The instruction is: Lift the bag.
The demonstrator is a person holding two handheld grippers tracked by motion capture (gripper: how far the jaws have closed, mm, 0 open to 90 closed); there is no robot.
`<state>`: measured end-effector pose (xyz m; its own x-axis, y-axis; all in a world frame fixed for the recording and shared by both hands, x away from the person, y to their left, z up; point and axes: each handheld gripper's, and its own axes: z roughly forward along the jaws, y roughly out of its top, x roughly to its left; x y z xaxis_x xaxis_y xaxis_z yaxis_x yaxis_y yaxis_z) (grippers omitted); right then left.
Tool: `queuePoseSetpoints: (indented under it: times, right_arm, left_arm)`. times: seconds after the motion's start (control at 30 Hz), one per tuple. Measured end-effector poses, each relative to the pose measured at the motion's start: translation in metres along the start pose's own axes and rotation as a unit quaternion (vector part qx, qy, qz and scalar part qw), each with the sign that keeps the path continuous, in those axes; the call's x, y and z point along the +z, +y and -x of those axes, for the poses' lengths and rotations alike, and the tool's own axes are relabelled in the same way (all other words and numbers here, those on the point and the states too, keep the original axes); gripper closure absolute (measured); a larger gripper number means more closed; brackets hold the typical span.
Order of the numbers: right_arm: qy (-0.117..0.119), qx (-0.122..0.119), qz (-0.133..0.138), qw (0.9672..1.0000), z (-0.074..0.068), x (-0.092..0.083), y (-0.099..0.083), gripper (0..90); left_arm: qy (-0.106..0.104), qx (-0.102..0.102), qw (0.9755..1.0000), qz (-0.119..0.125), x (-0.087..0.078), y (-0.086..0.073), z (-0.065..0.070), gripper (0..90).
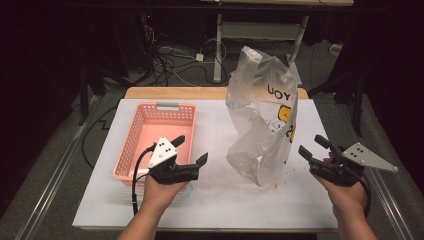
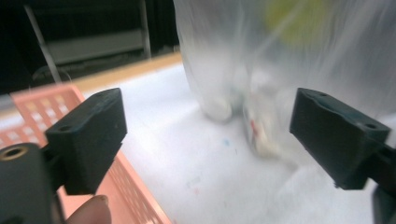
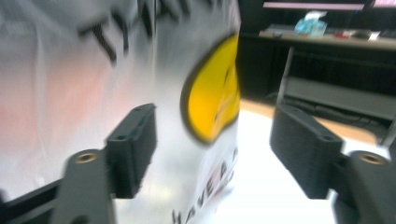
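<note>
Plastic bag (image 1: 260,120) is seen standing crumpled and upright on the white counter (image 1: 210,195), between the two tools and touched by neither. To the left of it, the left hand-held gripper (image 1: 192,150) is held with jaws spread and nothing between them; a pink basket (image 1: 131,145) lies just beside that gripper, on its left. To the right of the bag, the right hand-held gripper (image 1: 312,146) is likewise held open, its jaws aimed at the bag's printed yellow face.
</note>
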<state>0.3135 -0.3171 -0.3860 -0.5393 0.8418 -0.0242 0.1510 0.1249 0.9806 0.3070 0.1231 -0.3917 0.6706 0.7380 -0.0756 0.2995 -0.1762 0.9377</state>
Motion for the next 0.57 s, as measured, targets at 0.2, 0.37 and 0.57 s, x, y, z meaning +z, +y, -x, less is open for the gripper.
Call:
queuePoseSetpoints:
  times: [0.2,0.37,0.57]
  right_arm:
    - [0.015,0.015,-0.042,0.9989,-0.005,0.010,-0.031,14.4]
    - [0.024,0.018,-0.074,0.9968,-0.008,0.019,-0.052,0.5]
    - [0.014,0.020,-0.077,0.9967,-0.008,0.022,-0.058,0.4]
  left_arm:
    - [-0.009,-0.001,0.9994,-0.035,0.014,-0.019,0.010,0.2]
    - [-0.007,0.004,0.9985,-0.055,0.018,-0.027,0.013,0.0]
    - [-0.006,0.007,0.9983,-0.058,0.019,-0.031,0.016,0.0]
